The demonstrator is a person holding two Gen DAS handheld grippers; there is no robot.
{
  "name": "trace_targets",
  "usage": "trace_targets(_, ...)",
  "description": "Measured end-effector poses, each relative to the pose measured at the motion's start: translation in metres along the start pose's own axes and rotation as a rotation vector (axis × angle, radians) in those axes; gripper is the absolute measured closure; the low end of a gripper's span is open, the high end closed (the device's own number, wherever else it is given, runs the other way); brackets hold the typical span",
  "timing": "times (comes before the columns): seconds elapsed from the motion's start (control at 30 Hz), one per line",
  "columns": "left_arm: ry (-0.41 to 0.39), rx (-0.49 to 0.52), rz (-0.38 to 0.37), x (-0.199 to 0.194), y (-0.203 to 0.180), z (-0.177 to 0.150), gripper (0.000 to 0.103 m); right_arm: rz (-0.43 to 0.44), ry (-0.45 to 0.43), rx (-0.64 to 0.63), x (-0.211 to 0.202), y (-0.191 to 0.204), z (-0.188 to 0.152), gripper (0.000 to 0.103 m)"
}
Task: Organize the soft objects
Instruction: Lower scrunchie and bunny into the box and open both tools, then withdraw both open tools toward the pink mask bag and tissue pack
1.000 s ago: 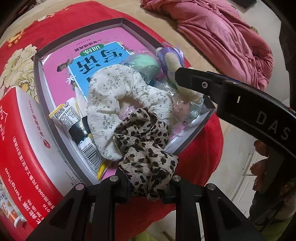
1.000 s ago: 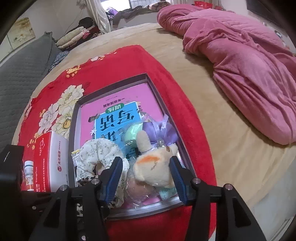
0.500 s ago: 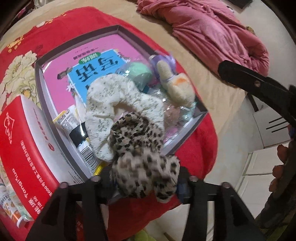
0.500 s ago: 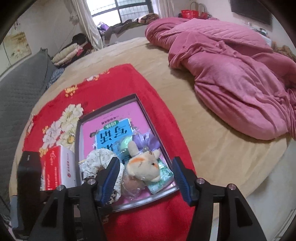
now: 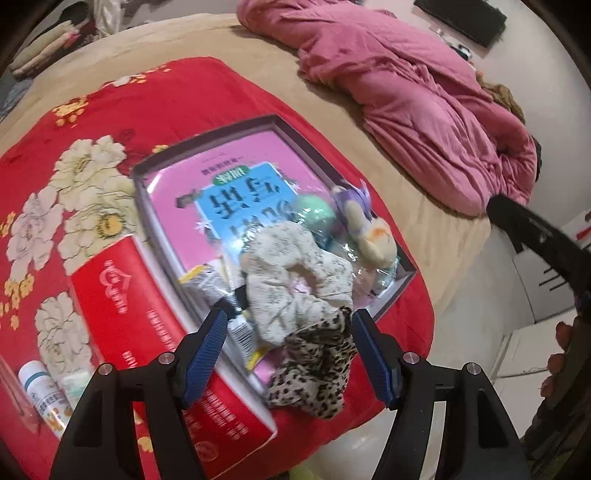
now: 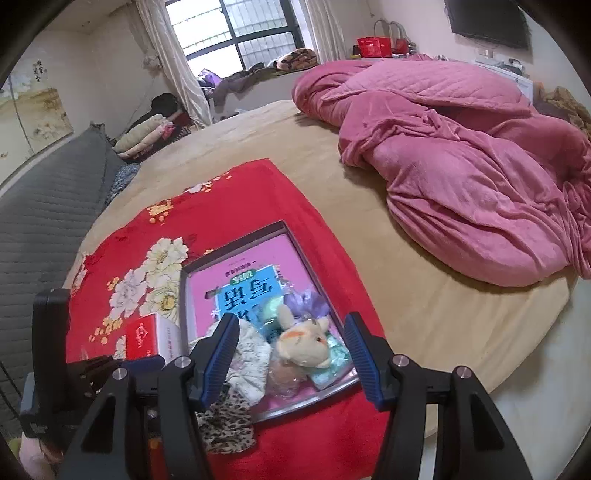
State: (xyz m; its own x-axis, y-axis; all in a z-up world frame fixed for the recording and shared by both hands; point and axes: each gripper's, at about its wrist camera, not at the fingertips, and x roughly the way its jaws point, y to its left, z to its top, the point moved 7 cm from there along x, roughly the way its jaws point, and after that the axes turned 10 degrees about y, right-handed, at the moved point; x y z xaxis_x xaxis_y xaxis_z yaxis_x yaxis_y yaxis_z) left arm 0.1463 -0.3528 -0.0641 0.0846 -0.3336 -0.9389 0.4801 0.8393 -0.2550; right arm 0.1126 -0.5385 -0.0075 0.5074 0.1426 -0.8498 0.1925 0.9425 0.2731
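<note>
Left gripper [image 5: 288, 350] jaws are opening, nothing pinched; the leopard scrunchie [image 5: 314, 365] lies draped over the tray's [image 5: 391, 299] near edge. Right gripper [image 6: 291, 354] jaws are released above the plush toy [image 6: 303, 345]. Only the left view shows the white bottle [image 5: 44, 391]; only the right shows the window [image 6: 236, 33].

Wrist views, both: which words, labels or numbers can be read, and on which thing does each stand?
"写话": large, upside down, on the book.
"训练": green badge on the same book.
Small line above it: too small to read.
Red box: white print too blurred.
Bottle: label too blurred.
</note>
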Motion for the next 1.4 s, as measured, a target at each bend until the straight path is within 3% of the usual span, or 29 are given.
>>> trace_targets(0.23, 0.028, 0.072, 0.011, -0.010, -0.002, -0.029, 0.032, -0.002, 0.002, -0.017, -0.006, 0.011, -0.009, 0.044)
trace_targets(0.4, -0.014, 0.138, 0.005, -0.025, -0.023, -0.056, 0.032, 0.003, -0.004, -0.040, -0.014, 0.024, -0.012, 0.044)
trace_targets(0.6, -0.010, 0.120, 0.015, -0.029, -0.018, -0.081, 0.032, 0.021, 0.008, -0.116, -0.021, 0.055, -0.022, 0.044)
trace_targets(0.7, -0.019, 0.057, -0.017, -0.037, 0.002, -0.097, 0.032, 0.015, 0.071, -0.163, -0.012, 0.067, -0.044, 0.044)
trace_targets(0.8, -0.057, 0.005, 0.010, -0.056, 0.035, -0.114, 0.032, 0.019, 0.115, -0.210, -0.002, 0.083, -0.066, 0.044)
trace_targets(1.1, -0.105, -0.272, 0.068, -0.097, 0.171, -0.169, 0.031, 0.112, 0.125, -0.357, 0.009, 0.185, -0.098, 0.043)
trace_targets(1.17, -0.110, -0.302, 0.075, -0.102, 0.188, -0.179, 0.031, 0.135, 0.127, -0.335, 0.009, 0.187, -0.097, 0.043)
trace_targets(1.27, -0.124, -0.354, 0.064, -0.108, 0.210, -0.194, 0.031, 0.053, 0.146, -0.319, 0.014, 0.167, -0.106, 0.043)
trace_targets(1.4, -0.123, -0.386, 0.045, -0.105, 0.224, -0.204, 0.031, 0.061, 0.272, -0.260, 0.034, 0.132, -0.131, 0.043)
